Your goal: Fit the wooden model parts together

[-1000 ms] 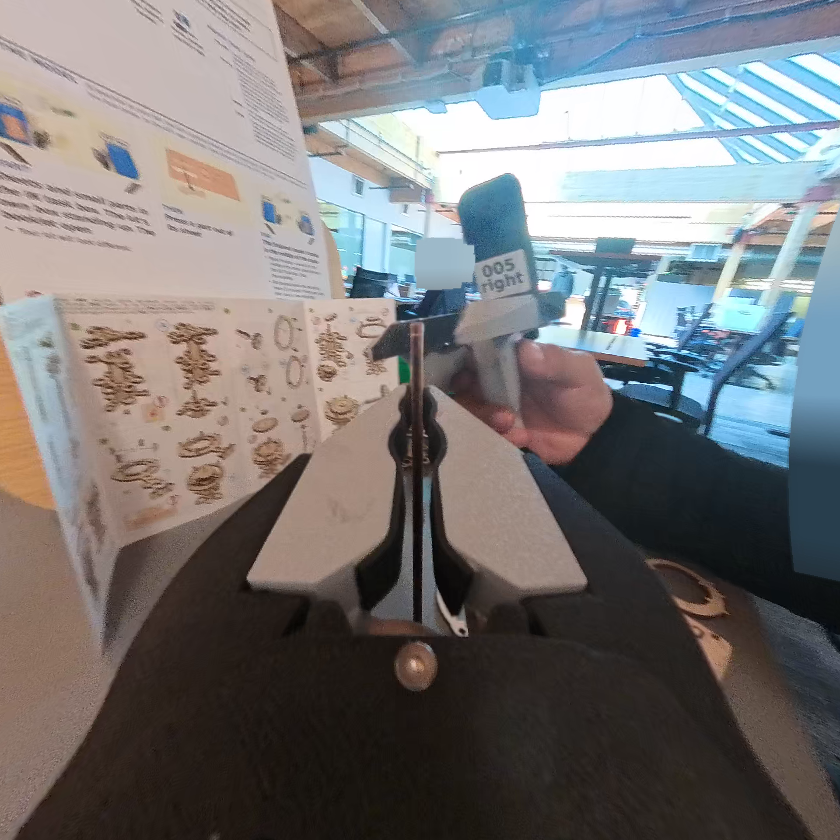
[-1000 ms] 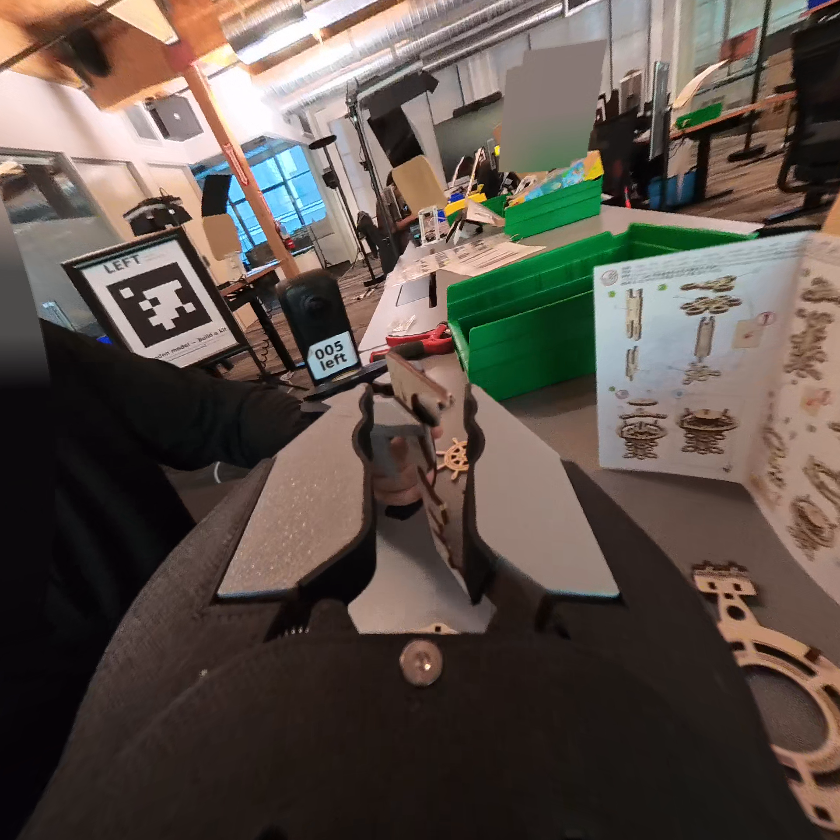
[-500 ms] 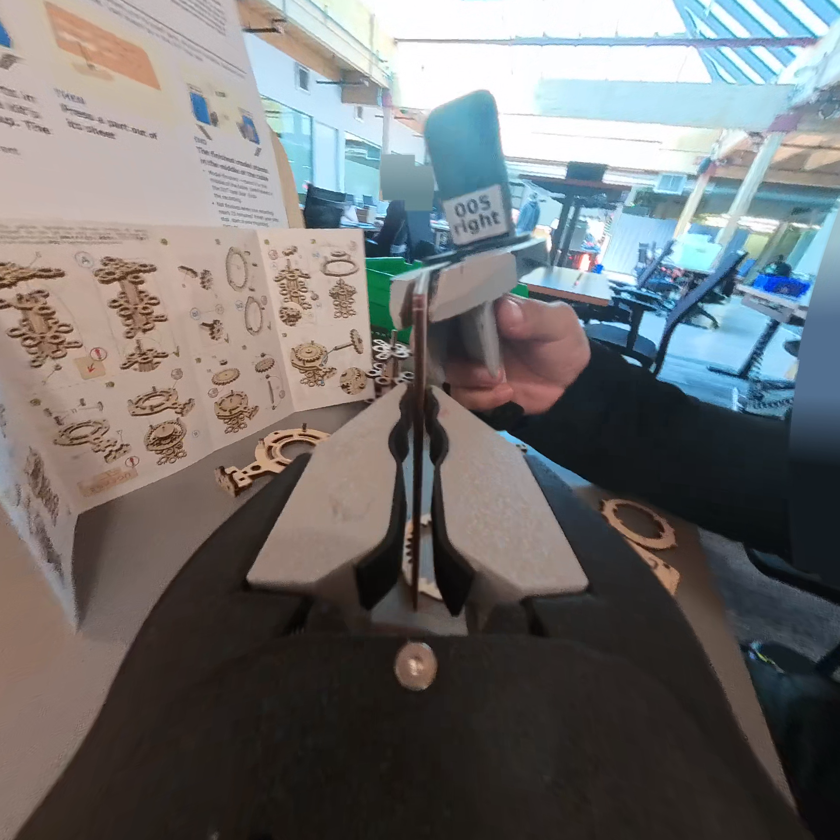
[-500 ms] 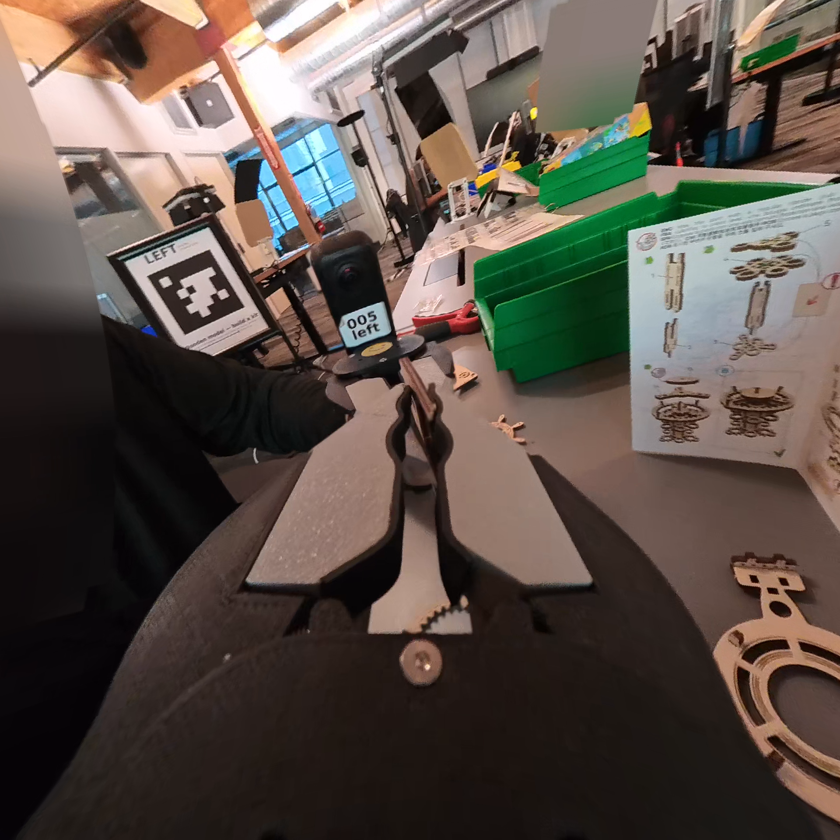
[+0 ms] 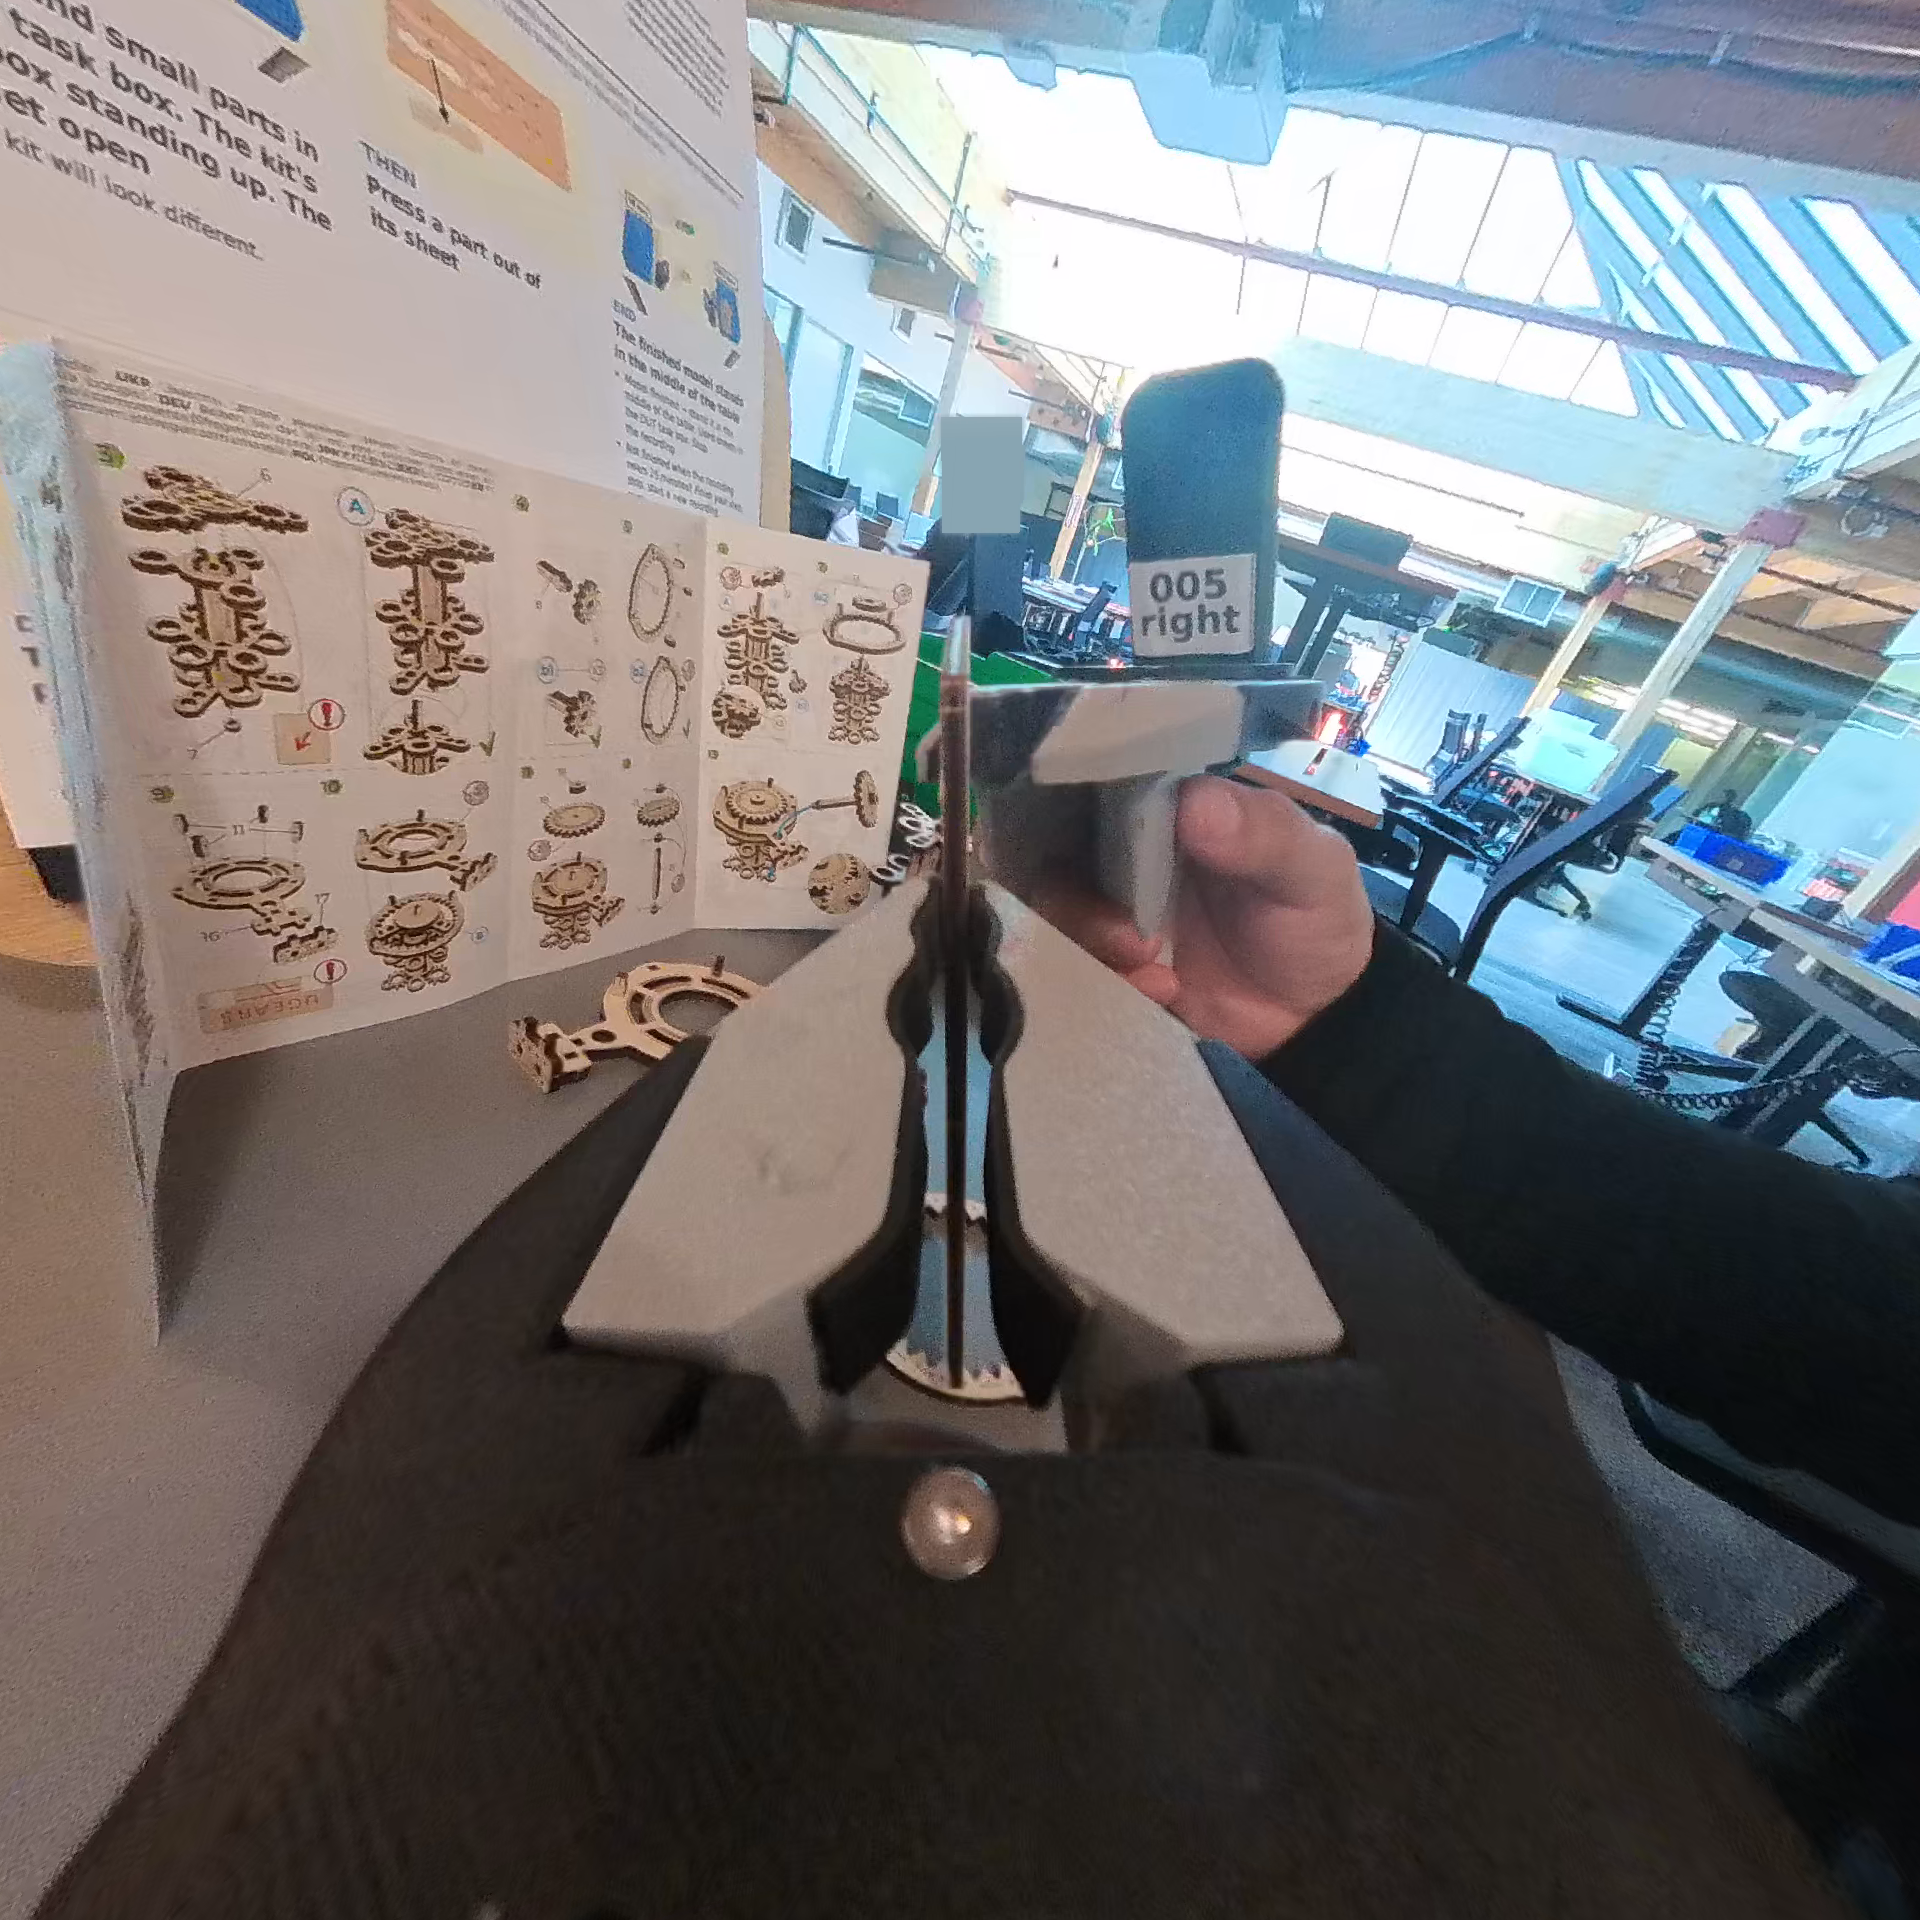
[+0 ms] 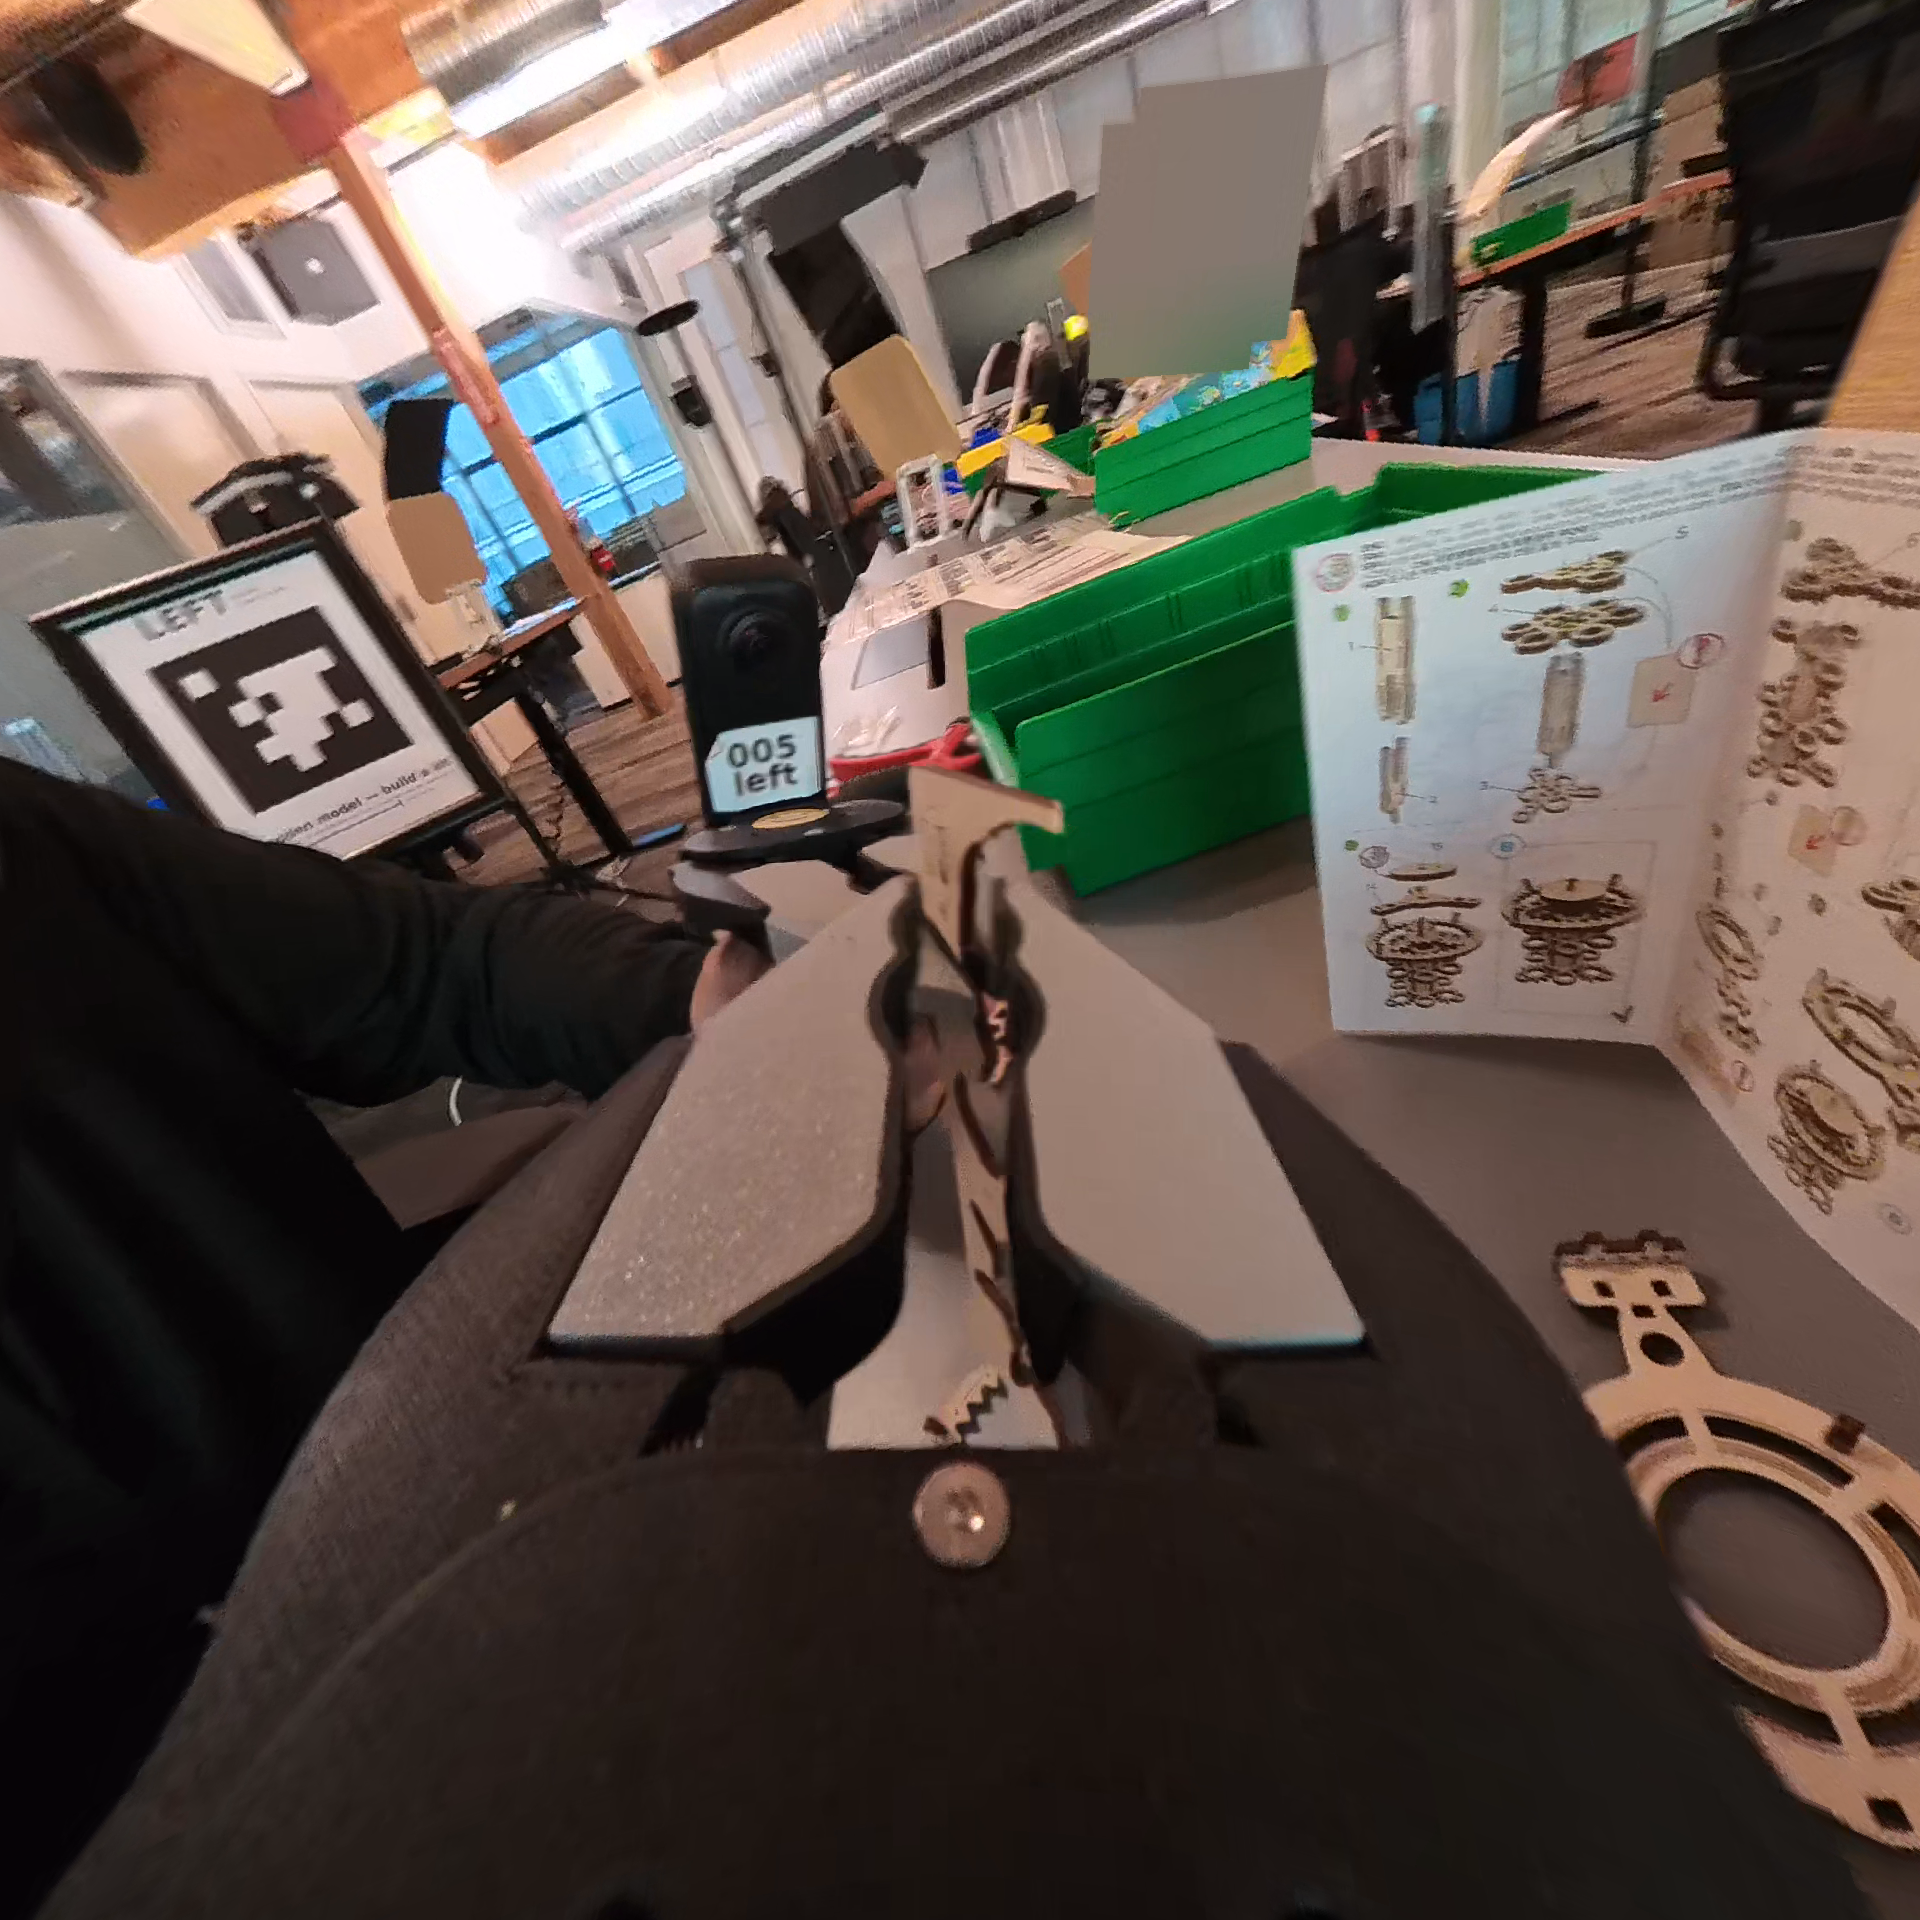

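- Plywood flat part [image 5: 957,1039] stood edge-on, clamped in left gripper [image 5: 957,914], long axis along the fingers.
- Right gripper [image 6: 961,925] pinched a toothed wooden strip [image 6: 982,1049], facing the left gripper, close.

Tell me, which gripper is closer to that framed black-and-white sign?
Left. The left gripper is out toward the sign; the right gripper faces it from farther back.

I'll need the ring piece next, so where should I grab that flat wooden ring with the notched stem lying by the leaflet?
Take the wooden ring by its narrow stem, coming straight down from above and straddling it side to side. It lies flat on the table, so only its thin edges offer purchase, and the stem looks slimmer than the ring itself.
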`<state>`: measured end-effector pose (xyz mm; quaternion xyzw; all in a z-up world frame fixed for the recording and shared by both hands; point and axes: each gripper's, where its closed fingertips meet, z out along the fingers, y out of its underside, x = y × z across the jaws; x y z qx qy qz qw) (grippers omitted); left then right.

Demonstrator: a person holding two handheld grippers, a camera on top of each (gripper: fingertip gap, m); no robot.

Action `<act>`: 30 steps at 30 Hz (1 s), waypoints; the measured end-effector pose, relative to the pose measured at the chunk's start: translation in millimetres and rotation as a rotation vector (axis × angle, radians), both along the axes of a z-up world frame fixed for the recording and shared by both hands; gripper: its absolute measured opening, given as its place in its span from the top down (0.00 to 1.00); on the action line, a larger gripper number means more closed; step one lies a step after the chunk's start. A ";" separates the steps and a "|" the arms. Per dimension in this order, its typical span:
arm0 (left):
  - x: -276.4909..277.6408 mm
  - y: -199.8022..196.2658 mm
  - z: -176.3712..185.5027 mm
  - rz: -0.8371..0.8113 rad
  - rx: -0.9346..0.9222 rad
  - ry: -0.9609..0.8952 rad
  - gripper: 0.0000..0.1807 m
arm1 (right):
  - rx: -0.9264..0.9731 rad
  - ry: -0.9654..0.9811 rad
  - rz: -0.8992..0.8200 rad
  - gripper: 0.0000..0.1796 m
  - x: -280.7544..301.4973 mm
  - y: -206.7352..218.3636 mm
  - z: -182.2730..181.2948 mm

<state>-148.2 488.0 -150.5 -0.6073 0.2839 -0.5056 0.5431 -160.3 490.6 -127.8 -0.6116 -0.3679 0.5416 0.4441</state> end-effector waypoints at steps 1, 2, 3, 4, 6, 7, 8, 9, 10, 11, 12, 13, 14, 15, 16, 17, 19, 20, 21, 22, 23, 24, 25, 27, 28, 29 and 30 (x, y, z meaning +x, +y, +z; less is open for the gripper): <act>0.4 -0.7 -0.4 -0.004 0.002 0.005 1.00 | -0.004 0.009 -0.008 0.92 1.7 1.7 0.9; 1.6 -2.1 -0.2 -0.008 0.007 0.008 1.00 | -0.010 0.020 -0.003 0.92 2.0 1.5 1.9; 3.5 -4.2 -0.1 -0.017 0.012 0.009 1.00 | -0.014 0.022 0.006 0.92 0.7 0.5 1.8; 5.6 -5.9 -0.8 -0.024 0.015 0.015 1.00 | -0.014 0.013 0.011 0.94 -1.5 -0.3 0.0; 7.3 -6.4 -1.7 -0.022 0.018 0.020 1.00 | -0.005 -0.013 0.020 0.95 -6.6 -2.5 -4.6; 7.1 -5.8 -1.9 -0.021 0.014 0.018 1.00 | 0.001 -0.012 0.022 0.96 -7.9 -3.2 -4.5; 6.5 -5.2 -1.9 -0.020 0.010 0.016 1.00 | 0.007 -0.006 0.021 0.97 -8.3 -3.6 -3.4; 6.0 -5.0 -1.1 -0.019 0.011 0.012 1.00 | 0.015 0.000 0.018 0.99 -8.0 -3.6 -2.2; 5.8 -5.2 -0.5 -0.017 0.014 0.010 1.00 | 0.022 0.004 0.015 0.99 -7.8 -3.6 -1.3; 6.2 -5.4 -0.5 -0.017 0.015 0.011 1.00 | 0.024 0.008 0.016 0.99 -7.8 -3.8 -1.0; 6.5 -5.3 -0.5 -0.016 0.013 0.010 1.00 | 0.019 0.014 0.018 0.99 -7.7 -3.7 -0.9; 6.7 -5.1 -0.6 -0.015 0.012 0.010 1.00 | 0.012 0.020 0.019 0.99 -7.7 -3.3 -0.9; 6.6 -4.7 -0.7 -0.011 0.013 0.012 1.00 | 0.010 0.024 0.018 0.99 -7.9 -3.0 -0.8; 6.4 -4.6 -0.3 -0.009 0.015 0.010 0.99 | 0.014 0.031 0.016 0.99 -8.0 -3.0 -0.4; 6.2 -5.0 0.4 -0.012 0.013 0.005 0.99 | 0.013 0.039 0.017 0.99 -8.2 -3.4 0.2; 6.2 -5.3 0.5 -0.015 0.010 0.004 1.00 | 0.006 0.048 0.024 0.99 -8.6 -3.8 0.7; 6.4 -4.5 -0.7 -0.008 0.010 0.015 0.99 | -0.011 0.053 0.027 0.99 -8.7 -2.9 -0.3; 6.5 -4.0 -1.5 -0.005 0.010 0.021 1.00 | -0.013 0.052 0.023 0.99 -8.8 -2.2 -1.0; 6.4 -4.0 -1.9 -0.005 0.011 0.025 1.00 | -0.015 0.055 0.024 0.99 -9.0 -2.1 -1.3; 6.4 -4.3 -1.8 -0.006 0.012 0.026 1.00 | -0.022 0.063 0.029 0.99 -9.0 -2.4 -1.2; 6.5 -4.4 -2.4 -0.005 0.011 0.031 1.00 | -0.032 0.068 0.034 0.99 -9.0 -2.2 -1.6; 6.4 -3.6 -3.6 0.001 0.014 0.041 1.00 | -0.040 0.067 0.034 0.99 -8.9 -1.5 -2.7; 6.5 -3.3 -4.5 0.008 0.025 0.054 1.00 | -0.041 0.065 0.031 0.99 -8.8 -0.9 -3.7; 6.3 -4.2 -4.5 0.036 0.088 0.101 1.00 | -0.043 0.079 0.045 0.99 -8.5 -3.0 -3.2; 5.7 -4.0 -5.2 0.053 0.112 0.128 1.00 | -0.051 0.084 0.052 0.99 -8.5 -3.6 -3.2; 5.7 -3.8 -6.7 0.064 0.135 0.156 1.00 | -0.053 0.076 0.048 0.99 -8.7 -3.3 -4.4; 5.3 -3.3 -8.1 0.079 0.168 0.189 0.99 | -0.043 0.064 0.039 0.99 -9.0 -2.7 -5.6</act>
